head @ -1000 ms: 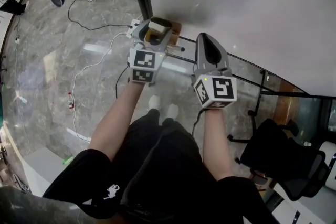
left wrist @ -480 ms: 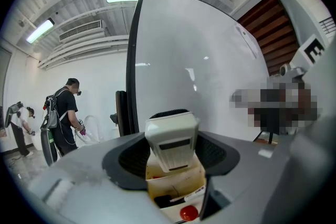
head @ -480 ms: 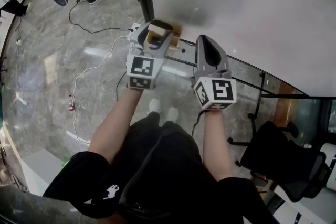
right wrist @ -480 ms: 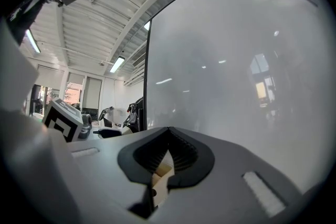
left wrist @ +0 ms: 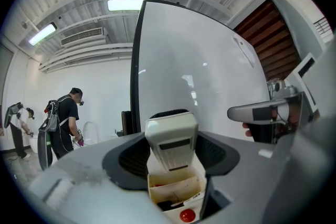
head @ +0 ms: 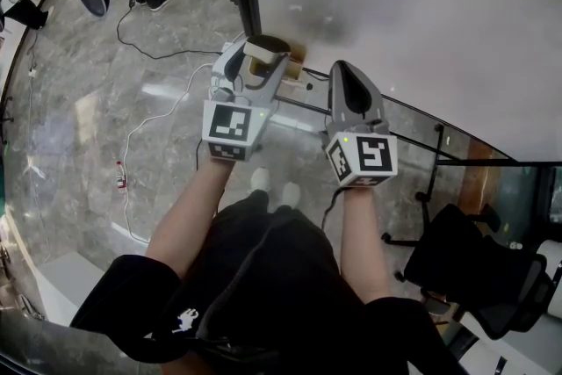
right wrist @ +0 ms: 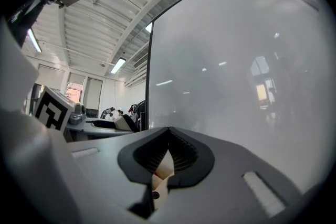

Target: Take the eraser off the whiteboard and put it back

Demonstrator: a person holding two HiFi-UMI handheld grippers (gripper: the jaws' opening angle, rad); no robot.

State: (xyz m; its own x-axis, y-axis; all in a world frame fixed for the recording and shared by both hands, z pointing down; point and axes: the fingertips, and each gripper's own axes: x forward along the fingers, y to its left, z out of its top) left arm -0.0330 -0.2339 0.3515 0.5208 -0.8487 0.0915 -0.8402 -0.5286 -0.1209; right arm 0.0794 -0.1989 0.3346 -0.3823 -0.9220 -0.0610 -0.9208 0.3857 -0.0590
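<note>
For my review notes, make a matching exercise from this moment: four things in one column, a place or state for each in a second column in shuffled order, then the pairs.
1. eraser
2. right hand-held gripper
3. whiteboard
4. office chair

A. jaws together, nothing between them
B. black, on the floor at the head view's lower right
C. gripped between the jaws of the left hand-held gripper
D. upright and white, in front of both hand-held grippers

Pairs: 1-C, 2-A, 3-D, 4-B
</note>
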